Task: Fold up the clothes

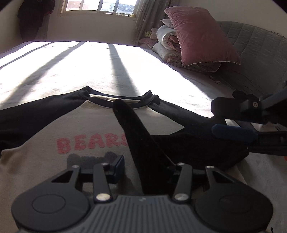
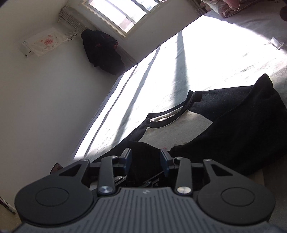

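Sweatshirt (image 1: 53,125) flat on the bed (image 1: 71,68); left gripper (image 1: 148,161) part-open around its black sleeve (image 1: 136,134), right gripper (image 2: 146,159) part-open, grip unclear. Only left view shows "BEARS".

Sunlit bed (image 1: 71,62) (window (image 1: 100,5) perhaps barred).

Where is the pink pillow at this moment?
In the left wrist view the pink pillow is at the upper right, leaning on the folded quilts at the far end of the bed, beyond the shirt.
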`<state>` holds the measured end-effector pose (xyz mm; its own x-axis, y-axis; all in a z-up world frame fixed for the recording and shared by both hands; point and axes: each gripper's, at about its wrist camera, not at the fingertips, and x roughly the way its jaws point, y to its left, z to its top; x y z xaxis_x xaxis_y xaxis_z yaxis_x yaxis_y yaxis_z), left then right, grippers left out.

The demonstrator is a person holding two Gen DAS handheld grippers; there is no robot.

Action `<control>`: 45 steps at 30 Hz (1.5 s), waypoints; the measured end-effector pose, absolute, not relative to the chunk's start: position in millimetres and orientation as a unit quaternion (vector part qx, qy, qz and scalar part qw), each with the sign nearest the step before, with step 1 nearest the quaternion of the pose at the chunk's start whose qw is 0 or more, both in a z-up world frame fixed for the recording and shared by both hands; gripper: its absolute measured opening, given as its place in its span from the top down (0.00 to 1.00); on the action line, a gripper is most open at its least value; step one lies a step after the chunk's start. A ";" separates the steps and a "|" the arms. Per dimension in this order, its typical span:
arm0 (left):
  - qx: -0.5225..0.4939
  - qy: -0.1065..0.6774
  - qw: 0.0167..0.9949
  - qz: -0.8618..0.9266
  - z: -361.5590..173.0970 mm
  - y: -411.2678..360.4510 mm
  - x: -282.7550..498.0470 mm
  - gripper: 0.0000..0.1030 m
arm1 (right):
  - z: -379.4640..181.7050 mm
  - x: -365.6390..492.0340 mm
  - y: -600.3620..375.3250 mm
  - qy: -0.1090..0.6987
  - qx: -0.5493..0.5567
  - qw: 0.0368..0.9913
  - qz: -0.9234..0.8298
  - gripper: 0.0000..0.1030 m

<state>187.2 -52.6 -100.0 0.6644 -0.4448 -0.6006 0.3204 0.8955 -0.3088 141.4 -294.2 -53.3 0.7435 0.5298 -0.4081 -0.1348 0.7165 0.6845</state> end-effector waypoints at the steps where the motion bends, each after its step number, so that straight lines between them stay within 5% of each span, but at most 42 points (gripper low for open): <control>1: -0.115 0.356 0.904 -0.206 -101.0 -44.9 190.7 0.66 | -53.4 140.5 -297.0 0.296 0.313 0.885 0.174 0.41; 5: -0.175 0.361 0.897 -0.185 -100.6 -24.4 201.5 0.95 | -59.0 142.0 -295.3 0.299 0.241 0.915 0.124 0.38; 13: -0.202 0.330 0.904 -0.182 -62.3 -2.0 221.1 0.96 | -83.3 127.5 -265.3 0.303 0.011 0.950 0.071 0.20; 21: -0.239 0.282 0.912 -0.178 -21.0 32.8 231.0 0.96 | -108.9 139.4 -258.5 0.313 -0.096 0.945 0.005 0.19; 30: -0.218 0.271 0.927 -0.139 -42.5 73.3 248.3 0.95 | -119.7 152.3 -250.8 0.295 -0.179 0.938 -0.011 0.19; 38: -0.231 0.336 0.908 -0.092 -93.4 100.5 267.7 0.94 | -118.2 151.4 -251.3 0.287 -0.192 0.938 -0.012 0.21; 41: -0.240 0.341 0.904 -0.089 -98.4 105.1 269.2 0.94 | -118.1 150.4 -246.4 0.269 -0.212 0.940 -0.011 0.33; 43: -0.242 0.339 0.905 -0.087 -97.1 105.6 268.6 0.93 | -118.1 149.4 -241.3 0.253 -0.232 0.939 -0.011 0.73; 45: -0.245 0.333 0.906 -0.088 -95.5 105.9 267.7 0.94 | -116.6 149.5 -237.7 0.247 -0.247 0.937 -0.003 0.86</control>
<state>267.7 105.9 -95.5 0.7620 -0.3232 -0.5611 -0.0034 0.8645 -0.5026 149.5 -237.7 -116.6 0.8783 -0.1281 -0.4606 -0.1158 0.8778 -0.4649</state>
